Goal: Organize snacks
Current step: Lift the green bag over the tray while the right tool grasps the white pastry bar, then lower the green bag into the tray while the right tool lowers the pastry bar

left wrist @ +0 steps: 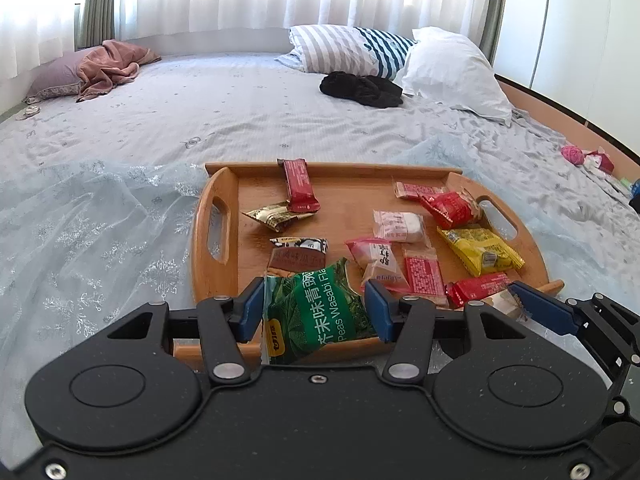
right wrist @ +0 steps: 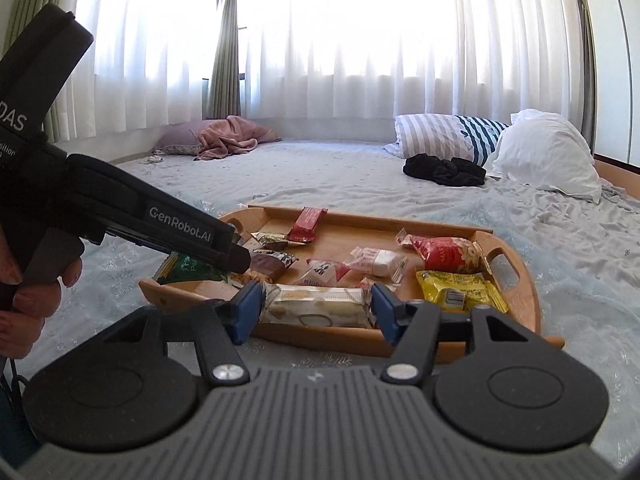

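A wooden tray (left wrist: 218, 188) lies on the bed and holds several snack packets. My left gripper (left wrist: 316, 304) is shut on a green wasabi-pea packet (left wrist: 316, 312) above the tray's near edge. My right gripper (right wrist: 316, 306) is shut on a beige wafer packet (right wrist: 316, 306) over the tray's near rim (right wrist: 320, 338). In the tray lie a red bar (left wrist: 300, 186), a yellow packet (left wrist: 480, 250), a red packet (left wrist: 452, 208) and a white-pink packet (left wrist: 398, 226). In the right wrist view the left gripper's body (right wrist: 160, 228) reaches in from the left with the green packet (right wrist: 184, 270).
The tray sits on a grey-blue bedsheet with a lacy cover (left wrist: 100, 232). Pillows (left wrist: 452, 68) and black clothing (left wrist: 360, 88) lie at the bed's head, a pink blanket (left wrist: 112, 66) at far left. Small pink items (left wrist: 584, 156) lie at the right edge.
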Demonstrator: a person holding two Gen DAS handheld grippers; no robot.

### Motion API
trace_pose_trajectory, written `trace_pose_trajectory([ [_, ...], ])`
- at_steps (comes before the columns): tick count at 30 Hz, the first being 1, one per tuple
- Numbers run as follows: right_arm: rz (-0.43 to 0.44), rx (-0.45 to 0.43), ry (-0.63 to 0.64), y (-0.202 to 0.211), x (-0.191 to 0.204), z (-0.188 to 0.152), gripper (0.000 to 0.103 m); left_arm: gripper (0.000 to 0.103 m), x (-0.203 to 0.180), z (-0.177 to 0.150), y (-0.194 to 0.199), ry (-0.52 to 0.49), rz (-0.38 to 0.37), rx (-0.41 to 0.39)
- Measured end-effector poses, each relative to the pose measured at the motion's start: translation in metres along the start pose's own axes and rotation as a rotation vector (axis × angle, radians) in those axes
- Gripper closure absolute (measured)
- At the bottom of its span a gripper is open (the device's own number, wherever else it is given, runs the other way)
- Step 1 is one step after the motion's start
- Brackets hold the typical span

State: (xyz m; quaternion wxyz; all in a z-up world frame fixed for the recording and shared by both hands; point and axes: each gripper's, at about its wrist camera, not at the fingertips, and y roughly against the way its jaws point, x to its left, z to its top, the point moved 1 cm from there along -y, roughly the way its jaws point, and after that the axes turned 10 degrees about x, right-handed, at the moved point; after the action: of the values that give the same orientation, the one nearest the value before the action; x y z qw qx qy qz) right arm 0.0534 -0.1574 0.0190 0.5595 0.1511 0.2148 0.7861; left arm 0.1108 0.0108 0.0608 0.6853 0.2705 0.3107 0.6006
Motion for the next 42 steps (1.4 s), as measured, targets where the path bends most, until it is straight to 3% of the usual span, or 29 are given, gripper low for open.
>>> trace_pose_trajectory([
  [15, -0.076, -0.020, -0.042, -0.034, -0.035, 0.039, 0.041, 0.052, -0.006, 0.032, -0.022, -0.004, 0.017, -0.073],
  [29, -0.094, 0.041, -0.057, -0.076, -0.055, 0.051, 0.040, 0.052, 0.006, 0.062, -0.058, 0.046, 0.003, -0.042],
  [42, -0.092, 0.101, -0.077, -0.118, -0.064, 0.070, 0.040, 0.052, 0.024, 0.096, -0.086, 0.071, 0.049, -0.030],
])
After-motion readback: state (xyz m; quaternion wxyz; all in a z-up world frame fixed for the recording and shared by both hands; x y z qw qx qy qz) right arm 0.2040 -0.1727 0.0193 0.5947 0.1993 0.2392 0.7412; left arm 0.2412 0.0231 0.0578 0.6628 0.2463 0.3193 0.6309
